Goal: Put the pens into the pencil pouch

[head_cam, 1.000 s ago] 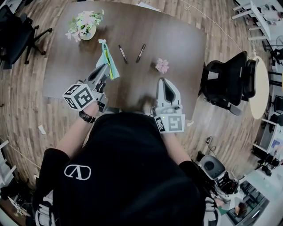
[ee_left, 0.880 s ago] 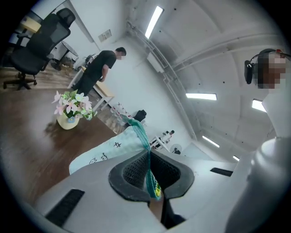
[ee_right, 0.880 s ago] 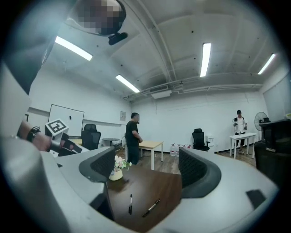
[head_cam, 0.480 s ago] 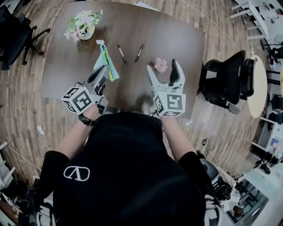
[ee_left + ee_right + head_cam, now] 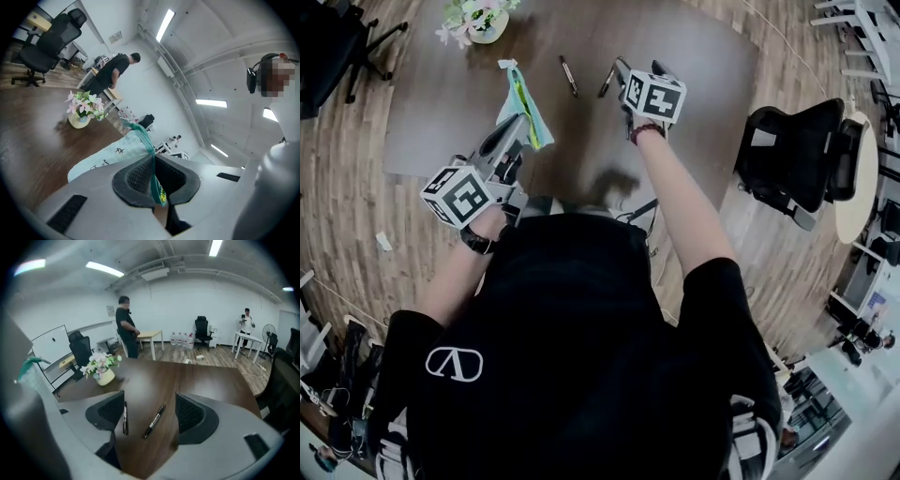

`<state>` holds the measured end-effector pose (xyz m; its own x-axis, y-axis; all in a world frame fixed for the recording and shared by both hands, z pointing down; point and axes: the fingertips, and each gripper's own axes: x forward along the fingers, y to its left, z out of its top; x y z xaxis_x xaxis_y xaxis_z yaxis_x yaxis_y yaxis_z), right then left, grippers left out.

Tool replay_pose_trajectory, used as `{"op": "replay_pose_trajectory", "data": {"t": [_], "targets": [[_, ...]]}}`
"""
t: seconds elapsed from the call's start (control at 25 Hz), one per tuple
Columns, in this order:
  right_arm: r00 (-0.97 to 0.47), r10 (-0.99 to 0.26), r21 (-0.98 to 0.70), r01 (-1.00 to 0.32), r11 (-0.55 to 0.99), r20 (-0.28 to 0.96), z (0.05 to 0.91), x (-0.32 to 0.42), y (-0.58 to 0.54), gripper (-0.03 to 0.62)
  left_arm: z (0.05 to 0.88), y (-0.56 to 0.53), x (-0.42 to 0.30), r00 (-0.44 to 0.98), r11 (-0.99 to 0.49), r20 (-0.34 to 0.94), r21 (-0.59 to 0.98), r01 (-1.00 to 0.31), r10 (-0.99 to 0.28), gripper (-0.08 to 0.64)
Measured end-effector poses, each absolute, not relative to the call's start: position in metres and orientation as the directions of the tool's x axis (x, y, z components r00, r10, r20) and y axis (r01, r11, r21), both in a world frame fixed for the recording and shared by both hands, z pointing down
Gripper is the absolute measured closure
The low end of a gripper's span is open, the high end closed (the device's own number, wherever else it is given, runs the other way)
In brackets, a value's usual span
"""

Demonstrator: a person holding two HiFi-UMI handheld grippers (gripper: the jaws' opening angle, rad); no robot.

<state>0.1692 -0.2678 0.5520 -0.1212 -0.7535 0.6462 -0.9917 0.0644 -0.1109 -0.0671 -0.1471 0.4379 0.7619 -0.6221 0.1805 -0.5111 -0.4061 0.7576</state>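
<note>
A dark brown wooden table [image 5: 703, 84] stands on a pale plank floor [image 5: 356, 206]. A cream vase of pink and white flowers [image 5: 476, 19] sits near its far left corner. A black office chair [image 5: 797, 159] stands off the table's right side, with a pale round table [image 5: 853, 178] beyond it. The room is a white-walled office with strip lights [image 5: 104, 269] on the ceiling. A person [image 5: 124, 326] stands by a small desk at the far wall, and another person [image 5: 247, 322] stands far to the right.

The left gripper [image 5: 154, 176] is clamped tight on the teal mesh edge of the mint pencil pouch [image 5: 523, 98]. It holds the pouch above the table's left half, and the fabric hangs out past the jaws.

The right gripper [image 5: 149, 413] reaches out over the middle of the table. Its jaws stand wide and have just been closing a little. The two black pens [image 5: 569, 77] lie on the wood side by side but apart. The right-hand pen shows in the gap between the jaws and the other pen by the left pad. Neither pad touches a pen.
</note>
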Motion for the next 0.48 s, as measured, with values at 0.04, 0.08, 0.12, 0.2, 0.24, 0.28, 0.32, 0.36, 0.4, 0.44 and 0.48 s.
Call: {"op": "replay_pose_trajectory", "data": {"t": [0.04,0.08,0.12,0.2,0.24,0.28,0.32,0.36,0.4,0.44,0.48], "targets": [[-0.118,-0.722,-0.119,-0.992,0.050,0.682,0.570,0.172,-0.271,0.258,0.440,-0.147,-0.068,0.759,-0.400,0.185,0.759,-0.513,-0.624,0.545],[-0.119,-0.690,-0.130,-0.991,0.037,0.714,0.588,0.174,-0.273,0.270,0.442,-0.147,-0.069,0.757,-0.395,0.189,0.761,-0.516,-0.625,0.545],[-0.122,-0.657,-0.141,-0.990,0.025,0.744,0.605,0.175,-0.274,0.276,0.445,-0.146,-0.071,0.755,-0.388,0.195,0.762,-0.519,-0.626,0.545],[-0.132,-0.595,-0.161,-0.987,0.004,0.793,0.637,0.174,-0.276,0.284,0.449,-0.144,-0.074,0.749,-0.374,0.208,0.764,-0.526,-0.629,0.545],[-0.141,-0.565,-0.177,-0.984,-0.009,0.813,0.651,0.173,-0.276,0.287,0.452,-0.143,-0.075,0.747,-0.370,0.212,0.764,-0.528,-0.630,0.545],[-0.156,-0.534,-0.201,-0.979,-0.026,0.831,0.665,0.171,-0.277,0.295,0.454,-0.142,-0.077,0.746,-0.367,0.214,0.764,-0.530,-0.630,0.545],[-0.175,-0.503,-0.227,-0.973,-0.044,0.846,0.677,0.168,-0.278,0.304,0.456,-0.141,-0.079,0.745,-0.365,0.217,0.764,-0.532,-0.631,0.545],[-0.193,-0.472,-0.250,-0.966,-0.060,0.860,0.688,0.165,-0.279,0.316,0.457,-0.141,-0.080,0.743,-0.362,0.221,0.764,-0.534,-0.632,0.545],[-0.206,-0.441,-0.263,-0.962,-0.071,0.873,0.698,0.162,-0.280,0.326,0.459,-0.140,-0.082,0.741,-0.358,0.224,0.764,-0.537,-0.633,0.545],[-0.212,-0.413,-0.268,-0.960,-0.081,0.886,0.707,0.160,-0.281,0.336,0.461,-0.139,-0.084,0.739,-0.354,0.228,0.764,-0.540,-0.634,0.545],[-0.214,-0.385,-0.268,-0.959,-0.094,0.898,0.716,0.159,-0.280,0.353,0.463,-0.138,-0.085,0.737,-0.351,0.232,0.763,-0.542,-0.635,0.545]]}}
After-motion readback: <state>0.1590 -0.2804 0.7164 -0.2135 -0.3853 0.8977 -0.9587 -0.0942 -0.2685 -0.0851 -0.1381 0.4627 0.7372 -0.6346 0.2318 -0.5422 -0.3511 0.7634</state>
